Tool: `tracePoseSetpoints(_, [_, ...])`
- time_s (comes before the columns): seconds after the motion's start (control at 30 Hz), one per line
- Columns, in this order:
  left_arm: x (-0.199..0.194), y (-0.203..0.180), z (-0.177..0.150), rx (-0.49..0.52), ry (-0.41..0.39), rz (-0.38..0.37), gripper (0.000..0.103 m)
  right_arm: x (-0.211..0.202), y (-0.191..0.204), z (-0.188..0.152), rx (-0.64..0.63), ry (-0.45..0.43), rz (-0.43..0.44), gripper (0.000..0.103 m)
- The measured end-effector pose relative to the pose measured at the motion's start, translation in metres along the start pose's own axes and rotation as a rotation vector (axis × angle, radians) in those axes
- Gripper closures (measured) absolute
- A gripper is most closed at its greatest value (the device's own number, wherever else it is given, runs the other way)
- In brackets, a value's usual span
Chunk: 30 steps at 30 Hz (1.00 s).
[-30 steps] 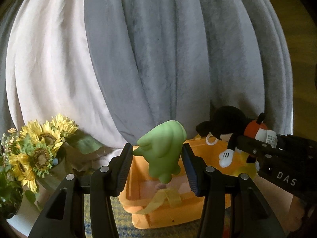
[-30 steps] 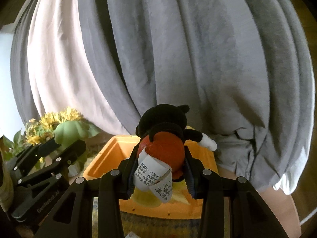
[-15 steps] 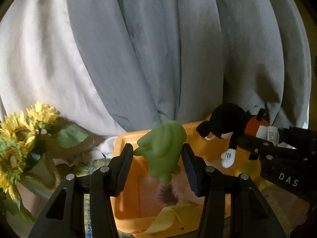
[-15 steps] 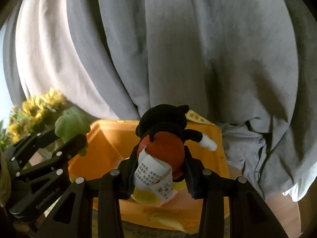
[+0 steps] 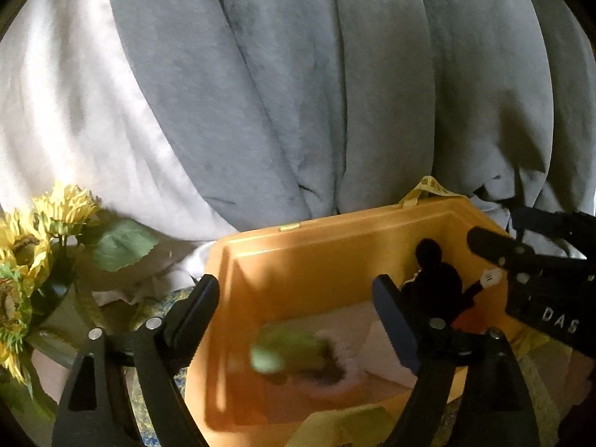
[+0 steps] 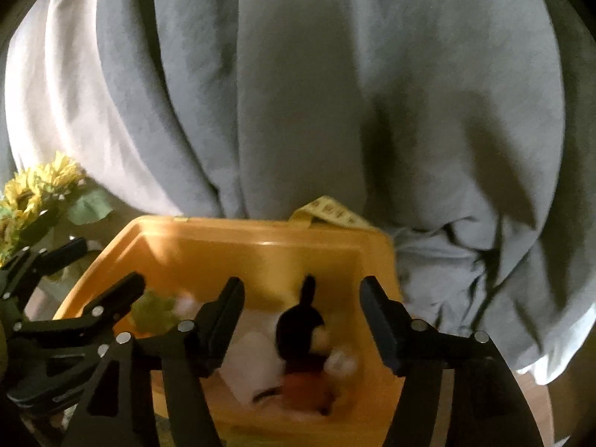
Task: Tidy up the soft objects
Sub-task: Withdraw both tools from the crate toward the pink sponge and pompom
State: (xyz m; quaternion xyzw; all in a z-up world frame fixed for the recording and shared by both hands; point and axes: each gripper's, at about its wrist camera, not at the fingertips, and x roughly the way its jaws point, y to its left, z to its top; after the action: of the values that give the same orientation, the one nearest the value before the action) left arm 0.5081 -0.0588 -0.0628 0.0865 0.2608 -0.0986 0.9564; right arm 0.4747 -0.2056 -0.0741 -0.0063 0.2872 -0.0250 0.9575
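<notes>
The green plush (image 5: 287, 350) and the black mouse plush (image 6: 301, 346) are motion-blurred inside the orange bin (image 5: 335, 246).

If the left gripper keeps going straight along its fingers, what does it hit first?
Probably the green plush toy, lying blurred inside the orange bin between and beyond the opening fingers of the left gripper. Nothing is clamped between them. Depth is unclear, so it might reach the bin's floor beside the toy instead.

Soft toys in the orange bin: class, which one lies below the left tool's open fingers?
The green plush toy, blurred, lies inside the orange bin below the left tool. The black mouse plush sits further right, nearer the right tool.
</notes>
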Motion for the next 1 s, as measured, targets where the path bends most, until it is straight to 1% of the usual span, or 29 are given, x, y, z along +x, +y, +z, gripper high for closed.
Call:
tracePoseSetpoints(0.1, [-0.01,0.001,0.002,-0.003,-0.011,-0.01,0.013,-0.01,-0.003,0.004,-0.002,-0.026,-0.019,0.035])
tracePoseSetpoints(0.17, [-0.02,0.002,0.003,-0.007,-0.024,-0.013,0.012,-0.02,-0.003,0.005,-0.009,-0.05,-0.027,0.032])
tracePoseSetpoints(0.27, [-0.036,0.003,0.005,-0.018,-0.044,-0.025,0.008,-0.038,-0.002,0.007,-0.011,-0.085,-0.038,0.029])
tracePoseSetpoints(0.37, [-0.055,0.003,0.005,-0.019,-0.067,-0.03,0.007,-0.056,-0.001,0.006,-0.005,-0.114,-0.044,0.026])
tracePoseSetpoints(0.53, [-0.083,0.002,0.003,-0.02,-0.095,-0.032,0.006,-0.084,0.001,0.002,0.003,-0.141,-0.057,0.026])
tracePoseSetpoints(0.77, [-0.118,0.002,-0.009,-0.017,-0.122,-0.027,0.003,-0.124,0.004,-0.013,0.007,-0.171,-0.107,0.025])
tracePoseSetpoints(0.87, [-0.132,0.002,-0.014,-0.02,-0.129,-0.038,0.003,-0.138,0.006,-0.021,0.015,-0.178,-0.13,0.025])
tracePoseSetpoints(1.0, [-0.15,0.003,-0.023,-0.021,-0.138,-0.053,0.003,-0.156,0.008,-0.03,0.034,-0.181,-0.139,0.025])
